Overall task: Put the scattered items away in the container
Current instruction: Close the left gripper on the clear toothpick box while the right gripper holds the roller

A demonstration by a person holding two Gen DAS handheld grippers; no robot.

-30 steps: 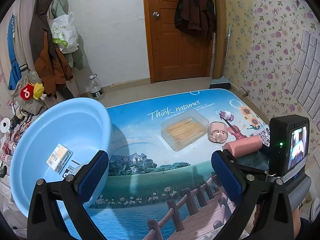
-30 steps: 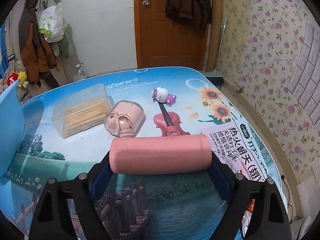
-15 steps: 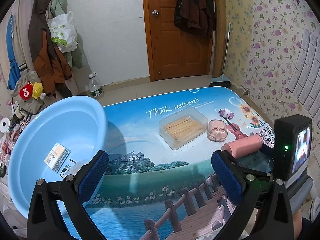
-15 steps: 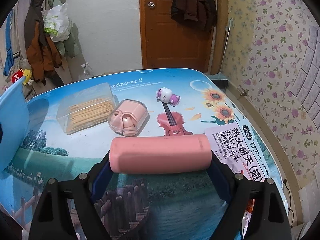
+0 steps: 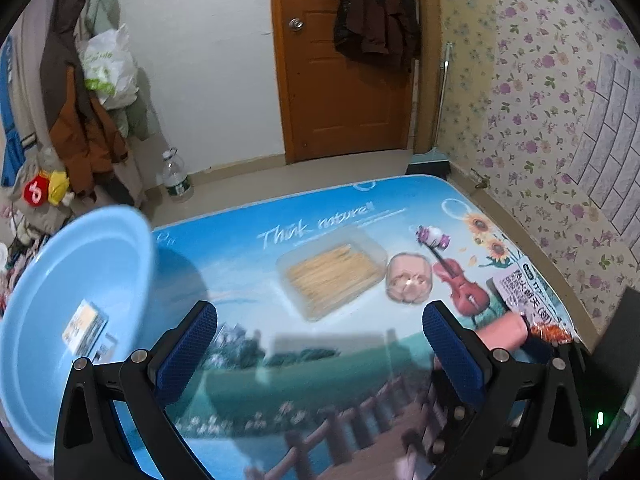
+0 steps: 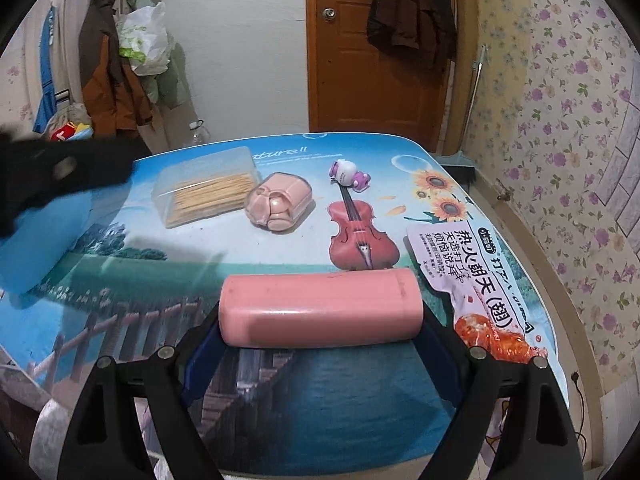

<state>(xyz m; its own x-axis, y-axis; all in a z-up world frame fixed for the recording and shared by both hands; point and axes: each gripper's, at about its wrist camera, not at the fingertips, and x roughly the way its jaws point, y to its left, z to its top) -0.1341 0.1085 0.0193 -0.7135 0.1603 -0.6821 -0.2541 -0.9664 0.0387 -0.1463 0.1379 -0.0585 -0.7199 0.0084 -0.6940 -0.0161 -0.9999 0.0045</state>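
A pink cylindrical case lies crosswise between the fingers of my right gripper, which is shut on it above the table's near edge. Its end also shows in the left wrist view, pink case. My left gripper is open and holds nothing. The light blue basin sits at the table's left with a small card packet inside. Further out lie a clear box of sticks, a pink clear-lidded case and a snack packet.
The table has a printed landscape cover with a violin picture. A small white and purple figure stands by the violin's neck. Behind are a wooden door, hanging coats, and a water bottle on the floor.
Both grippers have drawn back and shifted, so the basin sits further left and the right gripper lower right in the left view. The pink case stays held. The left gripper's body now shows at the right view's left edge.
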